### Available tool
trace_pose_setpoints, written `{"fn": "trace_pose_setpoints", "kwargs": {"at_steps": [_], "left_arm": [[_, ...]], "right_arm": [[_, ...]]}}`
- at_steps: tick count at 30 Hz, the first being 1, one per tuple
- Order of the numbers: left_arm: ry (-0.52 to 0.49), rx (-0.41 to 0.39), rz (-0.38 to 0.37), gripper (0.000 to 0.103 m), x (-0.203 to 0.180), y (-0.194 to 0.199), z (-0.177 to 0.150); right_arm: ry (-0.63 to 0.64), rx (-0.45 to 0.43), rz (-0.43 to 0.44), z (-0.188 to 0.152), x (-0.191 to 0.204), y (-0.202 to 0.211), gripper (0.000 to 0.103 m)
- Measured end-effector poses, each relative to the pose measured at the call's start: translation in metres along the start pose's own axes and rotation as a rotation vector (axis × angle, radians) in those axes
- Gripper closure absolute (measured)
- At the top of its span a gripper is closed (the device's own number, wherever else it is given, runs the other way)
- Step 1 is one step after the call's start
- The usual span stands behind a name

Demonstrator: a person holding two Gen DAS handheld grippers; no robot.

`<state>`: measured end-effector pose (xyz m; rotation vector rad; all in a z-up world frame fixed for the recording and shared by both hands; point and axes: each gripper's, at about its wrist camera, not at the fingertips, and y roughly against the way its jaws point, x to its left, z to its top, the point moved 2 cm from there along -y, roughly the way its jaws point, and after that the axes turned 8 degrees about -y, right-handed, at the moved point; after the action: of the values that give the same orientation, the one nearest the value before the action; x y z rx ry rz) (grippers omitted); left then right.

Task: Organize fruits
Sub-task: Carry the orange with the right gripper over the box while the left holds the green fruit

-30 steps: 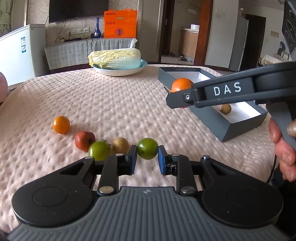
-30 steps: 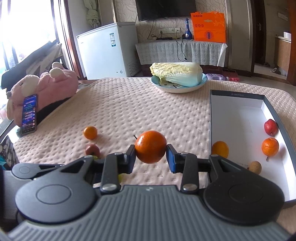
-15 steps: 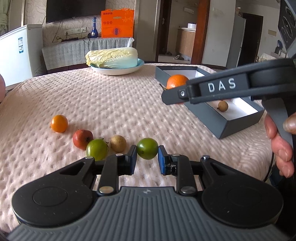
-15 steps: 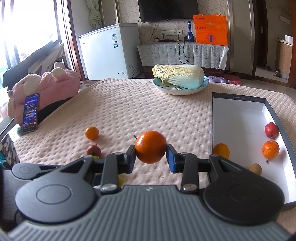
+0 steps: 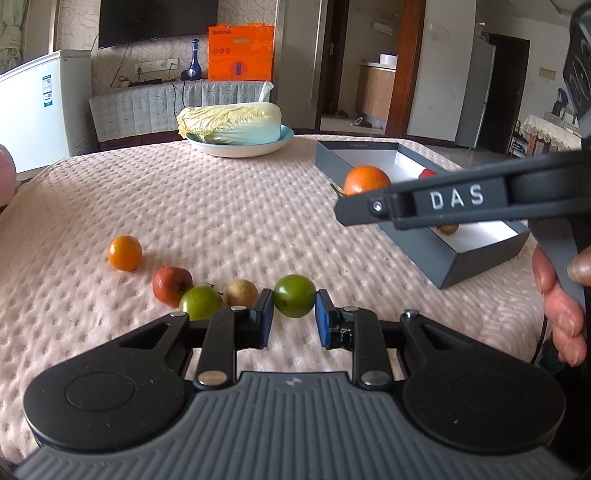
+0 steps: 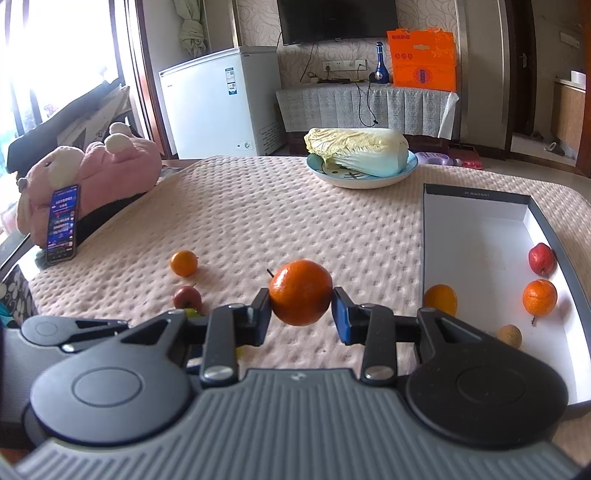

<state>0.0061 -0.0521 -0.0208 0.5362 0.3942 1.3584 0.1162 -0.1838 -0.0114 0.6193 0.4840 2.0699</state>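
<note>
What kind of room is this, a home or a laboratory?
Most likely a home living room. A wall television hangs over a cloth-covered sideboard, a white chest freezer stands by the window, and a pink plush toy lies beside the covered table.

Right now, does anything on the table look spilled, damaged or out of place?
Nothing spilled or damaged. The left gripper pinches a green fruit; the right gripper holds an orange. The box sits upright with four fruits inside. One oddity: a whole cabbage lying across a plate.
</note>
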Motion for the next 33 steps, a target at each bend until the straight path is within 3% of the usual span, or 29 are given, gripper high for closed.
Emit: {"fn": "trace_pose_setpoints", "kwargs": {"at_steps": [19,33], "left_arm": [[0.015,0.003,-0.015,0.074,-0.009,-0.001,0.006],[-0.022,-0.017,-0.071,0.074,-0.042,0.001,0.013]], "right_arm": [[-0.003,-0.057,0.006,0.006,-0.011,0.025,0.065],[-0.057,-0.101,-0.062,0.004,-0.046,0.054,0.065]]}}
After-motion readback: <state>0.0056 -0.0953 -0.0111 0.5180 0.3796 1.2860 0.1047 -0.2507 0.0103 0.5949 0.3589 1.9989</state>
